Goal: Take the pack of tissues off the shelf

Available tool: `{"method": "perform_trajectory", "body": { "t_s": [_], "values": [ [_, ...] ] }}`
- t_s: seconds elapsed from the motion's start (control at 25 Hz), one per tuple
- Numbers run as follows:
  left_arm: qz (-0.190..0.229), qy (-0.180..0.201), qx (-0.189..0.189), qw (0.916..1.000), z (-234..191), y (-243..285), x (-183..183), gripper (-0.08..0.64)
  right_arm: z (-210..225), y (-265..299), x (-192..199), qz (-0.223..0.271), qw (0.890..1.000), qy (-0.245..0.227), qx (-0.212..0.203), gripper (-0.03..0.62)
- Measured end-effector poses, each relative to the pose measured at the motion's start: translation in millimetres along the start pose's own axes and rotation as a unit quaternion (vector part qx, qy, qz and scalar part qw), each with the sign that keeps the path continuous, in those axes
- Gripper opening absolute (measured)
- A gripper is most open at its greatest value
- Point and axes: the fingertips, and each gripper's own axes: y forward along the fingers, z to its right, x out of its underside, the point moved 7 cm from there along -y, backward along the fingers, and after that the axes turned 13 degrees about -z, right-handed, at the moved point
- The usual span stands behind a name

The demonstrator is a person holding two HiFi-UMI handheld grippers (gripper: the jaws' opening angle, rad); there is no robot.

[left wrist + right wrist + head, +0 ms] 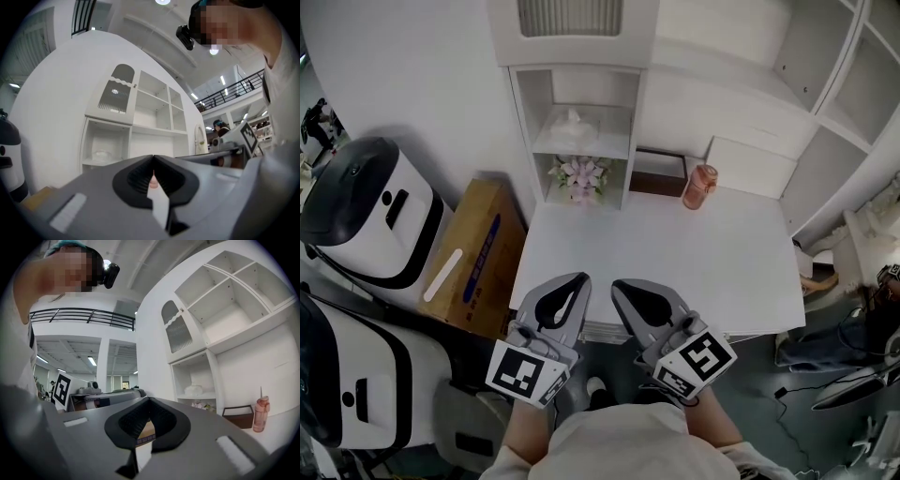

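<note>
The pack of tissues (572,125) lies on the upper board of a small white shelf unit (521,131) at the far left corner of the white table (675,272). In the compartment just below it is a bunch of pink and white flowers (581,176). To the right of the shelf unit, against the far wall, sit a dark brown open box (658,174) and, just beside that, a pink bottle (700,187).

Both grippers are at the near edge of the table, side by side and well apart from the shelf. The left gripper (582,277) has its jaws pressed together at the tips with nothing between them. The right gripper (616,284) is likewise clenched and empty. A cardboard box (473,253) leans on the floor left of the table, next to two white and black machines (366,206).
</note>
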Motion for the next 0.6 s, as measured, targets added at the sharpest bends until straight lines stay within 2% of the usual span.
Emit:
{"method": "perform_trajectory", "body": {
  "t_s": [0.36,0.6],
  "values": [
    [0.002,-0.008,0.030,0.9995,-14.6,3.3,7.8,0.002,-5.2,6.7,5.0,-0.007,0.999,0.007,0.032,0.001],
    [-0.003,-0.007,0.035,0.9994,-21.8,11.0,11.1,0.000,3.7,14.9,4.4,-0.008,0.999,0.010,0.038,0.000]
  ]
}}
